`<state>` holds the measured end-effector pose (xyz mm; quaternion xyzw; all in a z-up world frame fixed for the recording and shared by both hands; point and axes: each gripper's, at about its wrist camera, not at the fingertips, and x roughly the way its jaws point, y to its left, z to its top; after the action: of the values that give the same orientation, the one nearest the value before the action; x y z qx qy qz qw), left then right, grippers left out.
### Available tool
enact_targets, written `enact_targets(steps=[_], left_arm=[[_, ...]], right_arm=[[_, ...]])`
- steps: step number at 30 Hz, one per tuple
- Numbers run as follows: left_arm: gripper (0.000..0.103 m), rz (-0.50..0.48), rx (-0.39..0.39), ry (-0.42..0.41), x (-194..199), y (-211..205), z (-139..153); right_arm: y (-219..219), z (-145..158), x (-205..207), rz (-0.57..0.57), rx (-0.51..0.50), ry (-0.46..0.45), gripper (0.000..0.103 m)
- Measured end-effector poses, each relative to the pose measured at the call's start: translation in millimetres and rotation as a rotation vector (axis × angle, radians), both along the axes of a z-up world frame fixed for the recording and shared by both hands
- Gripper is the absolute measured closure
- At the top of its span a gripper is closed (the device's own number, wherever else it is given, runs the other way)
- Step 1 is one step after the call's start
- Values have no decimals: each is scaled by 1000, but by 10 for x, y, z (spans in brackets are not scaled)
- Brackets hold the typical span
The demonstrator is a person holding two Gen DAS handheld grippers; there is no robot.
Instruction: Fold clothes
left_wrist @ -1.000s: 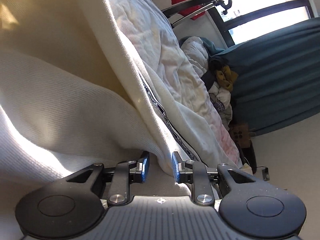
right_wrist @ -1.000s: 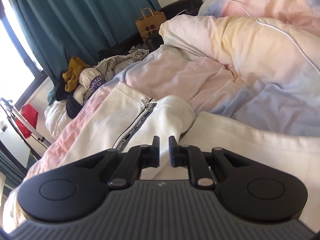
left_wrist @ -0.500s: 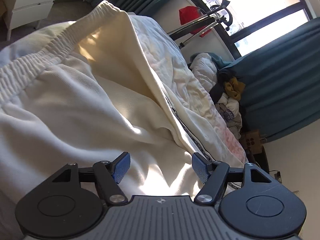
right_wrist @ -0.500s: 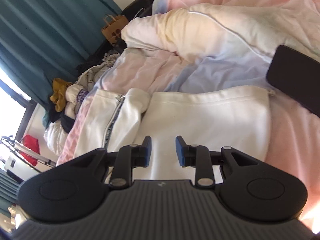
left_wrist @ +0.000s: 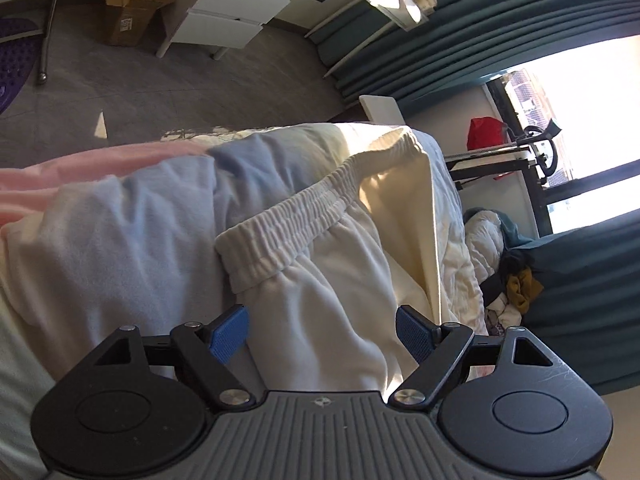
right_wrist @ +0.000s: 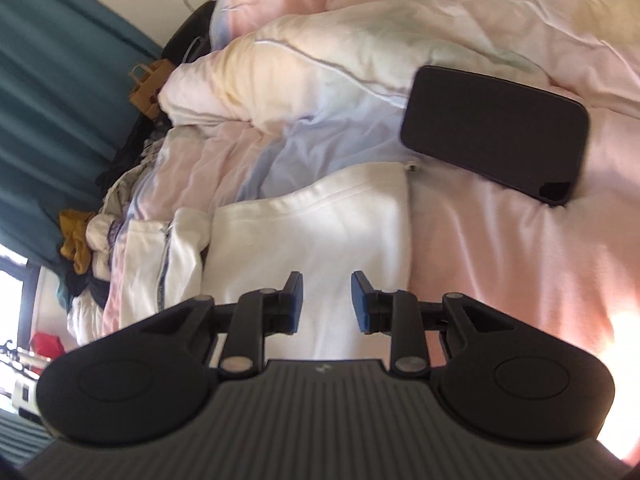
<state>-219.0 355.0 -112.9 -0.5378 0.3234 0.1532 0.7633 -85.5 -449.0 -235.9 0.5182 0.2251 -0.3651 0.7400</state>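
Left gripper point(left_wrist: 322, 334) was spread wide, empty, white trousers point(left_wrist: 332, 280) bunched on the bed point(left_wrist: 120, 240) between and beyond its fingers. Right gripper point(right_wrist: 326, 302) was parted, empty, above the folded trousers; dark phone point(right_wrist: 494, 134) lay right.

grey floor point(left_wrist: 168, 96) ran to a white drawer unit point(left_wrist: 236, 12) standing beside an open cardboard box point(left_wrist: 132, 4). teal curtains point(left_wrist: 460, 28) hung beside a bright, blown-out window point(left_wrist: 580, 120); sunlight fell across the bedding. a red bag point(left_wrist: 486, 134) sat by a black rack point(left_wrist: 500, 160) near the glass. the bed's pastel pink and blue duvet point(right_wrist: 500, 248) lay rumpled, a dark flat phone-like slab point(right_wrist: 496, 128) on it. a brown paper bag point(right_wrist: 148, 88) stood against the curtain point(right_wrist: 60, 100), with a heap of mixed laundry point(right_wrist: 88, 240) just beside the bed.
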Motion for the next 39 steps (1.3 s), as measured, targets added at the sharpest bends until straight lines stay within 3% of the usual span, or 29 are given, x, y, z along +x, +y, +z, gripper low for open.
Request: enact_targets(steps=[6, 13, 15, 19, 26, 28, 31, 36, 38, 39], left_arm=[[22, 38, -131, 43, 77, 78, -309], [26, 4, -136, 42, 302, 71, -433], [28, 2, -130, 50, 336, 71, -447], [32, 5, -131, 56, 389, 25, -491], [35, 23, -69, 82, 460, -74, -464], [35, 28, -34, 93, 473, -127, -422], [34, 34, 8, 108, 515, -193, -391], [34, 40, 44, 126, 582, -233, -400], [45, 50, 55, 133, 586, -234, -403], [50, 58, 59, 136, 574, -236, -405]], right_arm=[[-109, -170, -184, -55, 90, 6, 65], [-107, -283, -153, -12, 169, -44, 64], [-112, -323, -107, -4, 182, -13, 64], [-175, -404, -114, -58, 206, -21, 65], [-244, -474, 109, -4, 208, -21, 62], [-240, -459, 156, 10, 194, -33, 41], [-228, -453, 235, 27, 176, -35, 25], [-226, -484, 326, 31, 151, 1, 25], [-211, -468, 325, 26, 128, 13, 28], [-202, -460, 324, 23, 116, 20, 37]])
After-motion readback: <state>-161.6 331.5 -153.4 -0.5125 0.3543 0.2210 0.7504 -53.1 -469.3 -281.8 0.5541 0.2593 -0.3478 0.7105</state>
